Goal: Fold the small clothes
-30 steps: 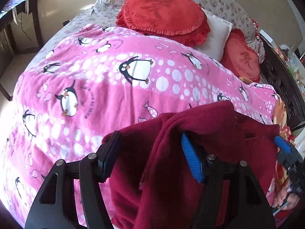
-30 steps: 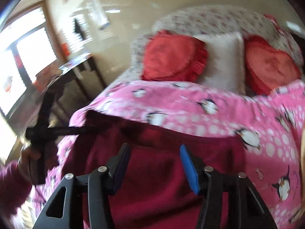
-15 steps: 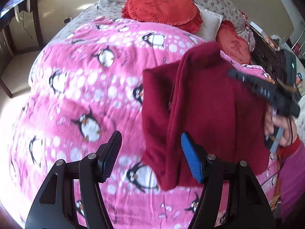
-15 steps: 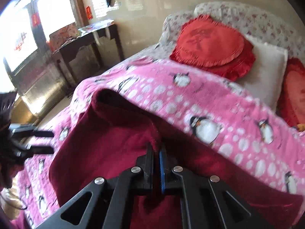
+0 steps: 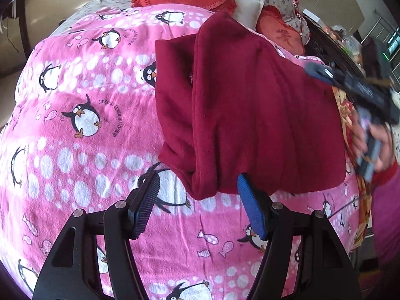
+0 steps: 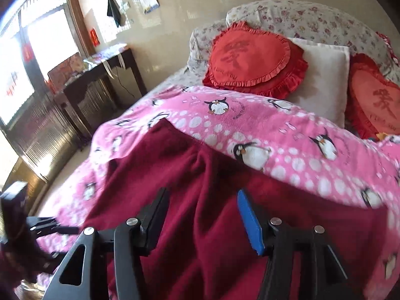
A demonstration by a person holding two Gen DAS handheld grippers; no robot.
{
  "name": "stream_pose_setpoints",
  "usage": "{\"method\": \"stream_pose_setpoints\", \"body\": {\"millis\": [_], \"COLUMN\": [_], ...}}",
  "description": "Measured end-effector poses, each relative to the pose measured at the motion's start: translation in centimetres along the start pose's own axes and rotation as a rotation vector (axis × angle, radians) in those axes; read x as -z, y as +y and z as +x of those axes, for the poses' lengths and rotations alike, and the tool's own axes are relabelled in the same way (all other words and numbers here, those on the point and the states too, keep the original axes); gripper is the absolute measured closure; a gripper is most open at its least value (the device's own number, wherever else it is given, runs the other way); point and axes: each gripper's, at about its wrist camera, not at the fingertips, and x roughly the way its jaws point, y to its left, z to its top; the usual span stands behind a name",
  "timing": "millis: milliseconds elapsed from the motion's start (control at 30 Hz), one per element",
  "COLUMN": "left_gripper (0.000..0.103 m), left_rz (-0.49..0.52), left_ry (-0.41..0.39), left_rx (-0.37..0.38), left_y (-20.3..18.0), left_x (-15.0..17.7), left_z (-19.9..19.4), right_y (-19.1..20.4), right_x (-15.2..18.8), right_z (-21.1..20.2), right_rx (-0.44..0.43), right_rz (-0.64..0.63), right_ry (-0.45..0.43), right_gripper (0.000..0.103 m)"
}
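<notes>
A dark red garment [image 5: 250,110] lies folded over itself on the pink penguin blanket [image 5: 82,130]. My left gripper [image 5: 197,205] is open and empty, just short of the garment's near edge. My right gripper [image 6: 202,215] is open and empty, hovering over the same garment [image 6: 190,200]. In the left wrist view the right gripper [image 5: 325,72] is blurred at the garment's right edge. In the right wrist view the left gripper [image 6: 62,230] shows at the lower left.
Red heart cushions [image 6: 252,60] and a white pillow [image 6: 322,75] lie at the head of the bed. A dark desk [image 6: 100,77] stands by the window on the left. Dark furniture [image 5: 332,50] runs along the bed's right side.
My right gripper was shut on the garment half a second ago and has opened, letting it go. The garment has dropped flat on the blanket. My left gripper has drawn back from it.
</notes>
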Motion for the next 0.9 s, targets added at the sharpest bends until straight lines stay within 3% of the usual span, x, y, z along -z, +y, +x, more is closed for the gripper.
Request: {"method": "stream_pose_setpoints", "body": {"millis": [133, 333, 467, 567, 633, 700, 733, 800, 900], "left_gripper": [0.038, 0.038, 0.038, 0.038, 0.040, 0.061, 0.062, 0.077, 0.081], "left_rz": [0.006, 0.009, -0.005, 0.005, 0.010, 0.017, 0.021, 0.030, 0.010], "left_ry": [-0.002, -0.017, -0.026, -0.041, -0.035, -0.023, -0.010, -0.017, -0.028], "left_rx": [-0.009, -0.023, -0.044, -0.056, -0.061, -0.061, -0.067, -0.097, -0.081], "left_y": [-0.1, -0.5, -1.1, -1.9, -2.4, -2.9, -3.0, -3.4, -2.9], "left_x": [0.0, 0.3, 0.6, 0.8, 0.7, 0.7, 0.6, 0.6, 0.7], "left_z": [1.0, 1.2, 1.5, 1.6, 2.0, 2.6, 2.8, 2.8, 1.9], "right_y": [-0.9, -4.4, -6.6, -6.6, -6.0, -5.2, -5.1, -4.8, -5.1], "right_x": [5.3, 13.4, 16.7, 17.5, 17.4, 17.2, 17.2, 16.9, 16.9], "right_z": [-5.1, -11.4, -12.0, -11.1, -10.8, -10.1, -10.0, -10.2, -11.7], "right_rx": [0.057, 0.271, 0.297, 0.220, 0.206, 0.219, 0.229, 0.245, 0.255], "right_rz": [0.083, 0.224, 0.340, 0.385, 0.365, 0.313, 0.302, 0.296, 0.310], "right_ry": [-0.012, -0.001, 0.034, 0.055, 0.050, 0.069, 0.072, 0.060, 0.031], "right_gripper": [0.048, 0.048, 0.048, 0.049, 0.065, 0.084, 0.085, 0.095, 0.102]}}
